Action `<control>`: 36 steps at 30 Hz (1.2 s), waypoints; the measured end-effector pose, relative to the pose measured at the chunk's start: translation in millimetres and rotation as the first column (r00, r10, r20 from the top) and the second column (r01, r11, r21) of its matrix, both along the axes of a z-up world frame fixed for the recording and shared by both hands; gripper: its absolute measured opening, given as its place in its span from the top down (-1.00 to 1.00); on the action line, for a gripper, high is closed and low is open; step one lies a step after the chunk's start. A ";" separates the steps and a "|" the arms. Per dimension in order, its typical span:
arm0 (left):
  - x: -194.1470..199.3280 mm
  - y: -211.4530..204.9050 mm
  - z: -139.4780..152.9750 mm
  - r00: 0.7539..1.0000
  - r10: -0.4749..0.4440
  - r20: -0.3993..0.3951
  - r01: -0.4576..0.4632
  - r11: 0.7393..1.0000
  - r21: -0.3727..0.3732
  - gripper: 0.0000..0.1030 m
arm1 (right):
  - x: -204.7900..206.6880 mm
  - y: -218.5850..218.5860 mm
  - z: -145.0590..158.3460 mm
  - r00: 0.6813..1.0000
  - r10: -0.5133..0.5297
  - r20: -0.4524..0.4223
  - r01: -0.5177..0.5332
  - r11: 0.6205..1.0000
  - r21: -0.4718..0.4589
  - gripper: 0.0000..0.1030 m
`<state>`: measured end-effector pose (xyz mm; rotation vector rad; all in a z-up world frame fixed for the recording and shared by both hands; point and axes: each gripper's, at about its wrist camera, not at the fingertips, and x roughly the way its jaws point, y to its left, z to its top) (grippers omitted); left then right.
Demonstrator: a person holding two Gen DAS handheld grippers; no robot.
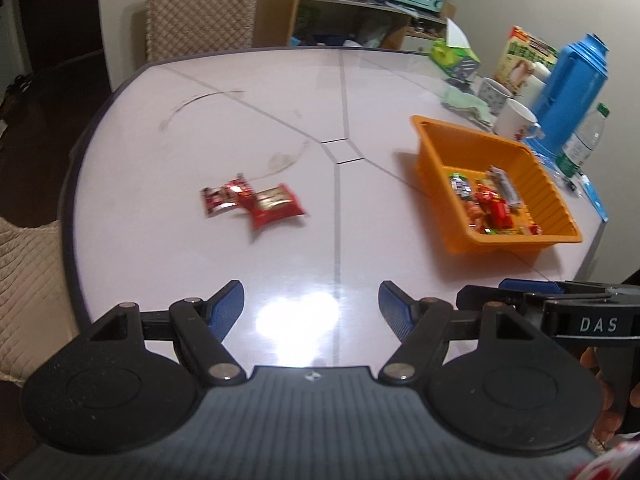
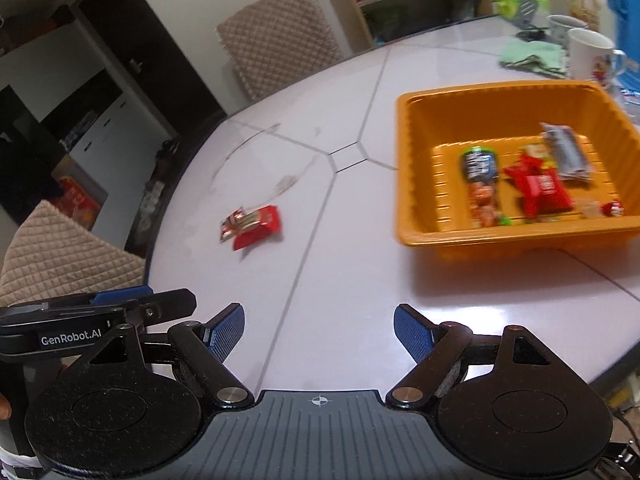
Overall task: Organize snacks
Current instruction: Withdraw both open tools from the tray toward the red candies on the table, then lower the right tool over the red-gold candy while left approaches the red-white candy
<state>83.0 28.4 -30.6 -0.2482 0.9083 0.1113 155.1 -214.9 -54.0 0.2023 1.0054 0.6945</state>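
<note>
Orange tray (image 2: pixel 404 168) at frame right, on the table (image 2: pixel 320 92), already holds several packets, so it reads as the collection bin; two red snack packets (image 1: pixel 252 202) lie touching at centre-left, well apart from it, not yet gathered. Left gripper (image 1: pixel 311 306) and right gripper (image 2: pixel 319 332) at bottom of frame: both spread wide, holding and touching nothing.

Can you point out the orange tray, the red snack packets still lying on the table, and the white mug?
orange tray (image 2: pixel 404 168), right wrist view, its left wall.
red snack packets (image 1: pixel 276 206), left wrist view, middle of the larger packet.
white mug (image 1: pixel 514 120), left wrist view, its side.
</note>
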 end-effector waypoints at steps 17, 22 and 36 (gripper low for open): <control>10.5 76.3 -17.0 0.998 0.068 -0.015 -0.068 0.998 0.008 -0.38 | 14.4 93.6 -17.3 0.998 0.044 -0.035 -0.045 0.999 -0.021 -0.58; 21.5 93.7 -22.1 0.998 0.069 -0.009 -0.069 0.997 0.018 -0.38 | 28.6 117.5 -21.1 0.998 0.030 -0.054 -0.030 0.999 -0.012 -0.58; 53.1 130.5 -42.5 0.996 0.088 -0.030 -0.088 0.996 0.021 -0.35 | 62.0 163.2 -38.1 0.995 -0.033 -0.095 0.033 0.999 -0.002 -0.41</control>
